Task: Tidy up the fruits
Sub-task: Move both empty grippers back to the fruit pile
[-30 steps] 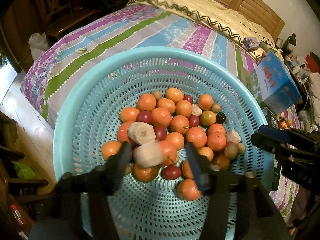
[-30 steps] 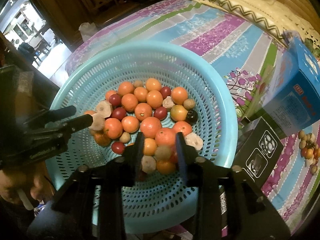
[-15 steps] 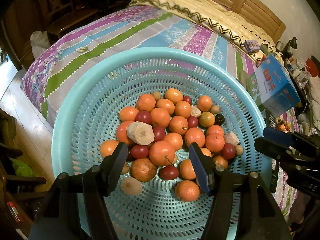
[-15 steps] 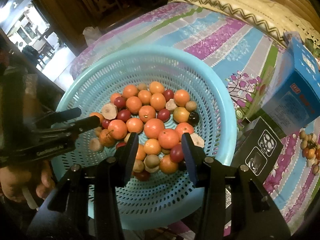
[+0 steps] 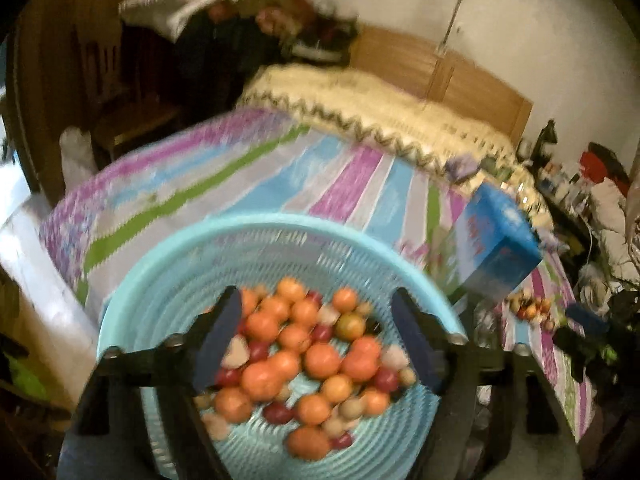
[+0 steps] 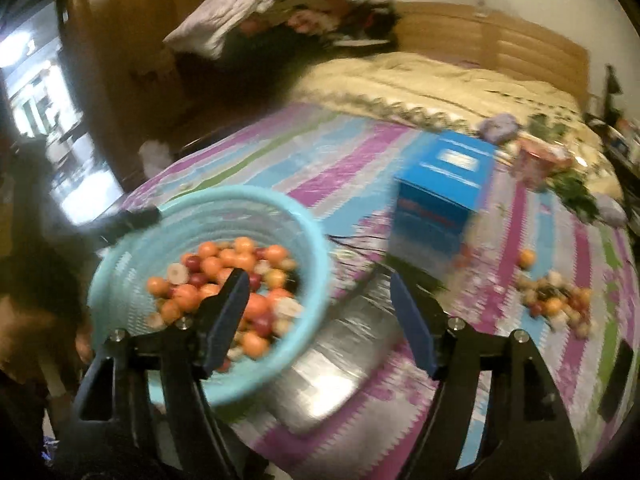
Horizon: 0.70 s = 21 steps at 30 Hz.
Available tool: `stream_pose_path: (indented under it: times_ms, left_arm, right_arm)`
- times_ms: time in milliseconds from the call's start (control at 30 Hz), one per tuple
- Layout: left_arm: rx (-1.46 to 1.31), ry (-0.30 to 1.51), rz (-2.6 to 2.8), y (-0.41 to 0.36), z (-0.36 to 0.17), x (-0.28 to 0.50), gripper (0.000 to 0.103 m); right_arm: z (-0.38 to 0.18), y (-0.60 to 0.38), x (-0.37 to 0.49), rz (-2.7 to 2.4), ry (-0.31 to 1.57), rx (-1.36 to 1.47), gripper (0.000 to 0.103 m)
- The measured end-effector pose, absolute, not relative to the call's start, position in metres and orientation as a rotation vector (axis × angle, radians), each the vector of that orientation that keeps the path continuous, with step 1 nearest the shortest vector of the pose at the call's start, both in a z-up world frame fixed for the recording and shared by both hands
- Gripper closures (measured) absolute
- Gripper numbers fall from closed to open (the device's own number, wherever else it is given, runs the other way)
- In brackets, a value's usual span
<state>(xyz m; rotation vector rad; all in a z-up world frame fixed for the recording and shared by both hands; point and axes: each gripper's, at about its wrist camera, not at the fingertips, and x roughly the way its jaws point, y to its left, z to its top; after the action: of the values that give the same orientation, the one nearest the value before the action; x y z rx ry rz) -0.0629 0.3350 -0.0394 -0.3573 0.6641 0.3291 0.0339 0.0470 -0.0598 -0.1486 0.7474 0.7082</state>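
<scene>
Mostly sorted: many fruits (image 5: pixel 304 364) in blue basket (image 5: pixel 160 264), small pile (image 6: pixel 556 300) left on bed (image 6: pixel 320 152); left claw (image 5: pixel 316 340), right claw (image 6: pixel 320 320) spread, empty

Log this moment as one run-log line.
left hand-held gripper: open, empty | right hand-held gripper: open, empty | basket: holds fruit | loose fruit: on bedspread | frames blurred

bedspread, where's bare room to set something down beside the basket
Free: the striped bedspread beyond the turquoise basket, up to the cream blanket and left of the blue box. Crowded: right of the box, where loose fruit lies, and the basket floor, piled with fruit.
</scene>
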Motion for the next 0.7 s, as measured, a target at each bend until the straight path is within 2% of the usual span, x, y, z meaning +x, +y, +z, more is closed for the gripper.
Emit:
stream_pose_path:
  times_ms: [67,133,367,700]
  left_arm:
    - [-0.323,0.634,0.316,0.317,-0.033,-0.057,0.023]
    - [-0.316,0.618,0.269,0.298,-0.029,-0.050,0.023]
    - [-0.196,0.684,0.100,0.203,-0.029,-0.010,0.023]
    - [-0.094,0.784,-0.050,0.087,-0.046,0.028,0.023]
  right_arm:
    - [-0.063,0.023,0.032,0.626,0.720,-0.141,0.015]
    - [-0.067,-0.006,0.033,0.532,0.706,-0.126,0.011]
    - [-0.082,-0.094,0.047,0.269,0.722,-0.046,0.011]
    - [-0.117,-0.163,0.060,0.099,0.823,-0.130,0.011]
